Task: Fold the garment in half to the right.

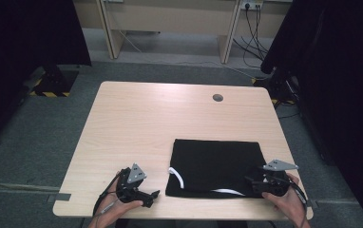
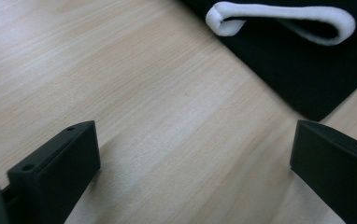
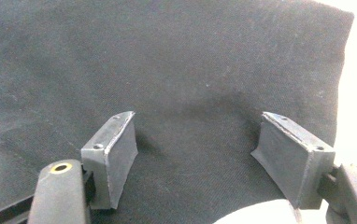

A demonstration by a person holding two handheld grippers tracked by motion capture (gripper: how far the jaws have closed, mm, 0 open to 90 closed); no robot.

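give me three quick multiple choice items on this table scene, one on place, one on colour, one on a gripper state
1. Where does the black folded cloth lie on the table?
A. far left corner
B. near right part
C. centre of the far edge

2. What colour is the cord on the cloth?
A. white
B. red
C. yellow

3. How do the left gripper fingers stand?
A. shut on the cloth
B. shut on the cord
C. open over bare wood

Key: B, the cloth sits toward the person's right in the high view; A, a white loop shows against the black; C, wood grain shows between the spread fingers.
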